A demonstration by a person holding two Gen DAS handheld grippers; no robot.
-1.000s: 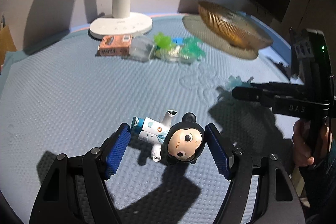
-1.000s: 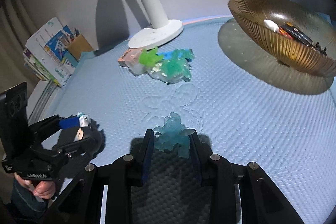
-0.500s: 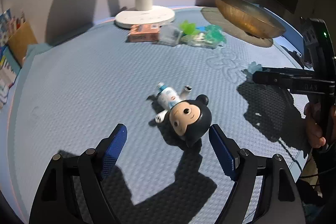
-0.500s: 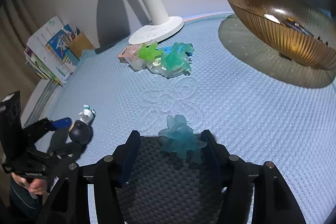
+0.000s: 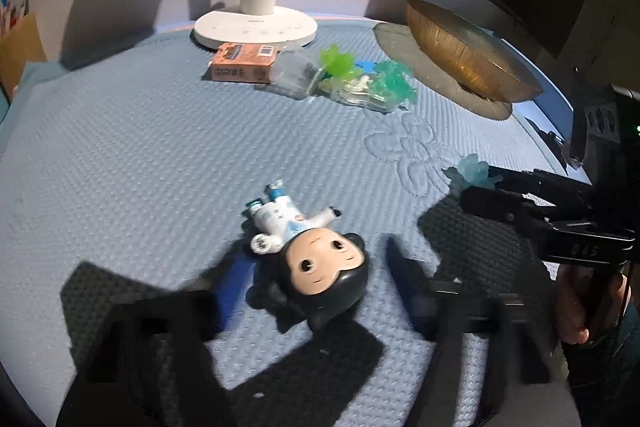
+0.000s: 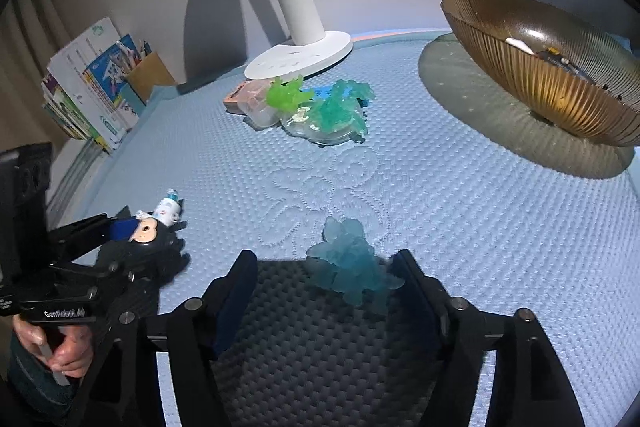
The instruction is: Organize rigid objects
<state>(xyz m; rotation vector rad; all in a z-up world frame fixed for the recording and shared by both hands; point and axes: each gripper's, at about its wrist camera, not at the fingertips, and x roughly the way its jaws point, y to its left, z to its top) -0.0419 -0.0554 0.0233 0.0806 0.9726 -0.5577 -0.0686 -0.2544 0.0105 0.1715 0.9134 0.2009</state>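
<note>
The right wrist view alone shows items inside the amber bowl (image 6: 548,75). The left tool (image 5: 316,283) is closing around the doll (image 5: 316,259) — pads apart; the right tool (image 6: 324,287) stands spread around the blue figure (image 6: 352,267) on the padded blue counter (image 6: 460,203).

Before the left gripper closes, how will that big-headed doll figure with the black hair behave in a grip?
The doll figure looks like rigid moulded plastic, so probably stiff. Its round glossy head could slip between the closing left gripper pads. The head dwarfs the white body, so it likely hangs head-heavy and may pivot.

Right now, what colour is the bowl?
Amber-gold, ribbed bowl; clearest in the right wrist view.
</note>
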